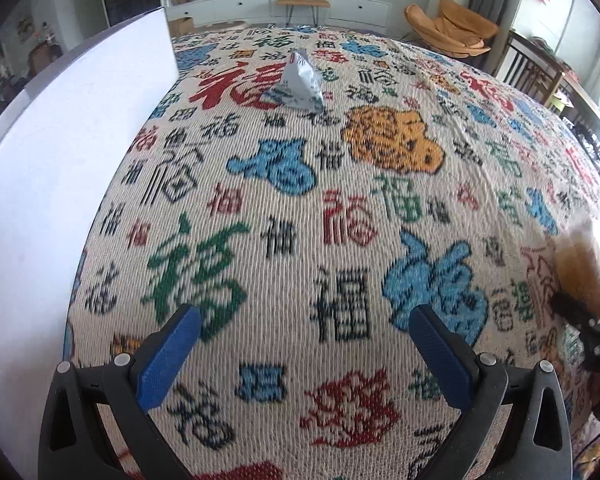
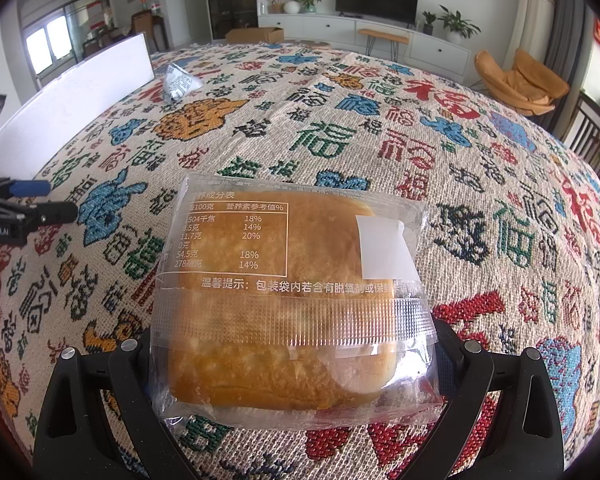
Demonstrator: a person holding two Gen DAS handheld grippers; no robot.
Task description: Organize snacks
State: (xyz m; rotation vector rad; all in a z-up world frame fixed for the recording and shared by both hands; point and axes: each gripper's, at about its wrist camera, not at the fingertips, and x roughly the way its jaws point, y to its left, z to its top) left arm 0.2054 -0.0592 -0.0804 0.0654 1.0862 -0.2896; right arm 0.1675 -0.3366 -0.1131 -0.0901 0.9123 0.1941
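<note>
A golden bread bun in a clear printed wrapper fills the lower middle of the right wrist view, with my right gripper shut on its near end, held just above the patterned cloth. The same bun shows blurred at the right edge of the left wrist view. A small silver-white triangular snack packet lies far ahead on the cloth, next to the white box; the packet sits far left in the right wrist view. My left gripper hangs open over the cloth with nothing between its blue pads.
A large white box stands along the left side of the table; its wall runs far left in the right view. The patterned woven cloth covers the table. Beyond are a TV cabinet, plants, an orange chair and wooden chairs.
</note>
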